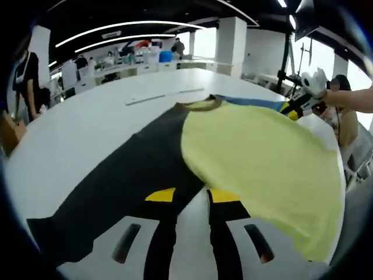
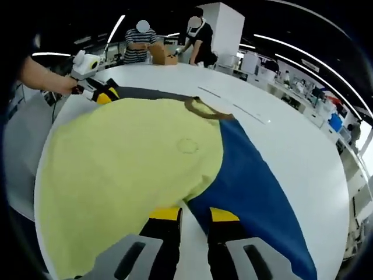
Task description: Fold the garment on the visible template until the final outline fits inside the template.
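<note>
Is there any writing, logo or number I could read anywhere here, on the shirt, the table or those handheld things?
None can be read.
The yellow garment bears a faint round mark on its chest, too faint to tell as text.
The white table carries a thin strip, with no legible print.
The left tool and right tool show no readable label.

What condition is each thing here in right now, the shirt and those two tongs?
Garment: spread flat on the white table, yellow body with one black sleeve and one blue sleeve, not yet folded.
Left tongs: open, tips at the garment's edge.
Right tongs: open, tips at the garment's edge.
</note>
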